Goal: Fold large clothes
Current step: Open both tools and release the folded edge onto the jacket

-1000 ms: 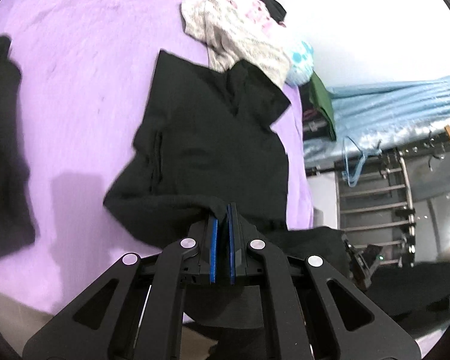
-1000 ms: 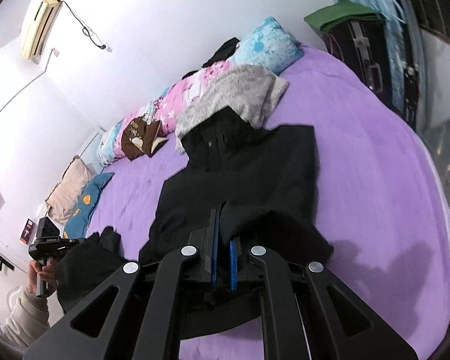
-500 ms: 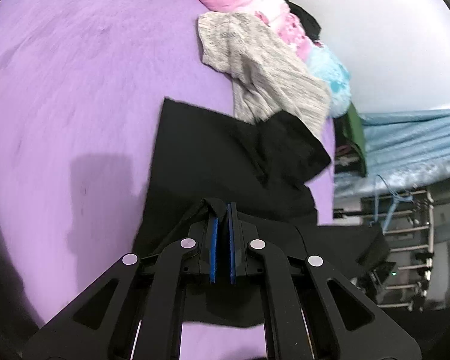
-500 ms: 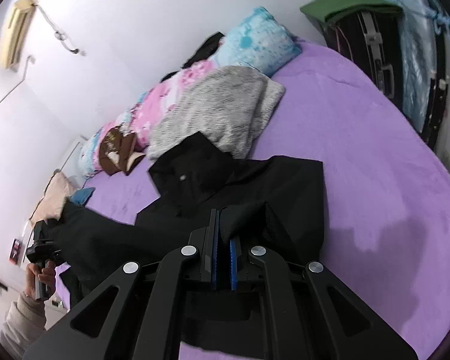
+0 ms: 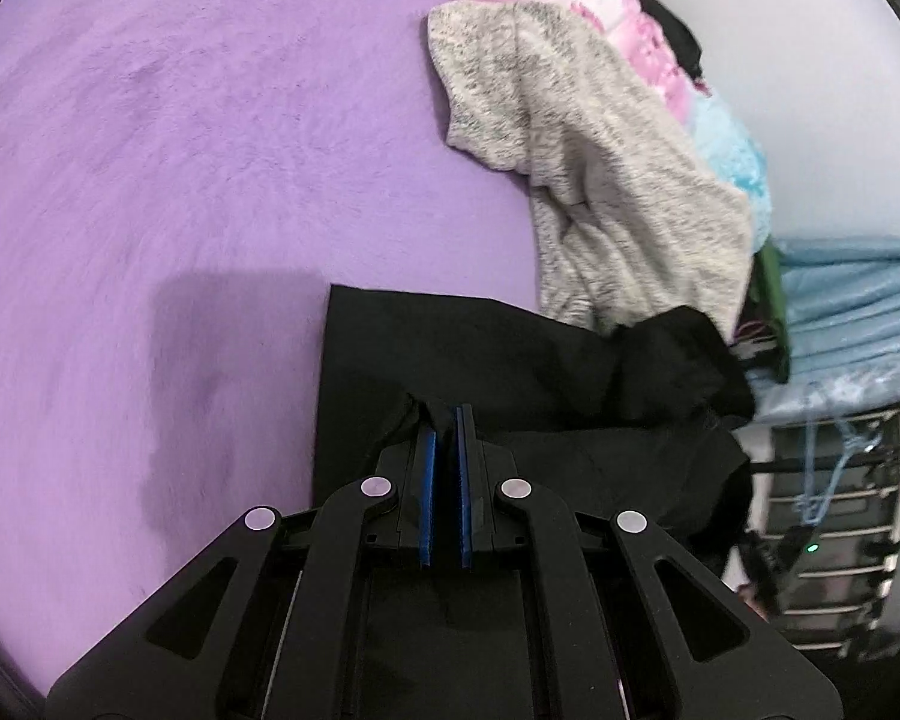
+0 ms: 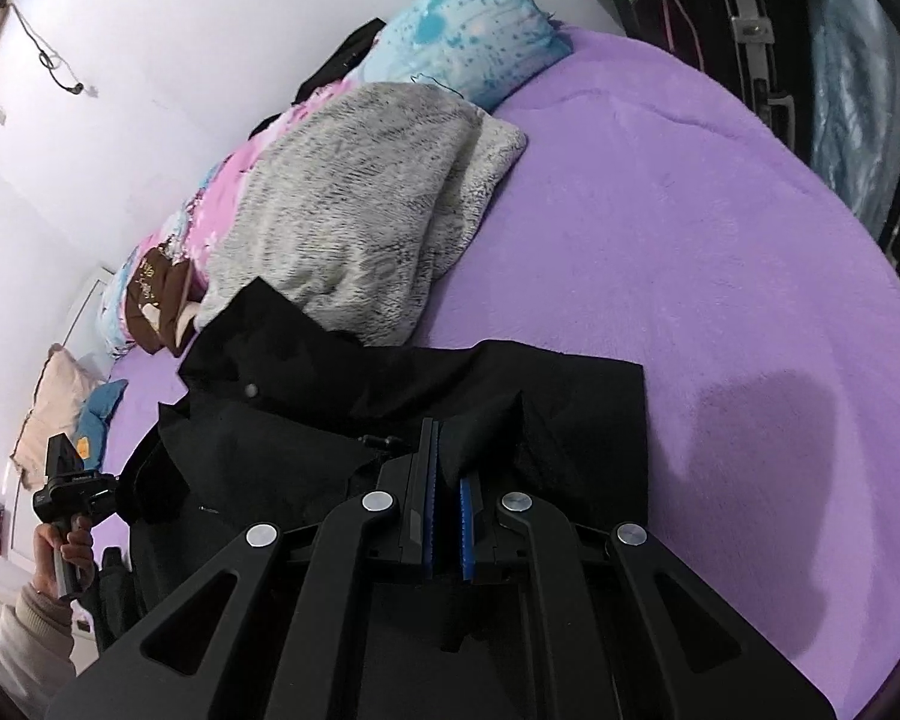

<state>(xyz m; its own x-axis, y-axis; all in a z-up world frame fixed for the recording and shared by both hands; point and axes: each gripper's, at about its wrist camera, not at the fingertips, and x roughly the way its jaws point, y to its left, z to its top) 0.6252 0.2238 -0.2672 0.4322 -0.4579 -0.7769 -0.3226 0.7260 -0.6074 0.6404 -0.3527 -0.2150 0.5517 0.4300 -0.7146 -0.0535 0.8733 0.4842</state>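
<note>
Left wrist view: left claw (image 5: pixel 444 420) and right claw (image 6: pixel 447 450) each pinch the black garment's (image 5: pixel 480 348) edge over the purple bed (image 5: pixel 180 150); lower both corners evenly, aligning edges.

Garment (image 5: pixel 450 348) on bed (image 5: pixel 180 180), sweater (image 5: pixel 600 180) behind

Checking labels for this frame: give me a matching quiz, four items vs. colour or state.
Items:
1. black garment
2. fuzzy sweater
3. bedspread
4. spotted pillow

Colour or state:
A. light blue, against the wall
B. grey-white, lying over the pink bedding
C. purple, under everything
D. pinched by both the left hand-held gripper and the right hand-held gripper

Pairs: 1-D, 2-B, 3-C, 4-A
</note>
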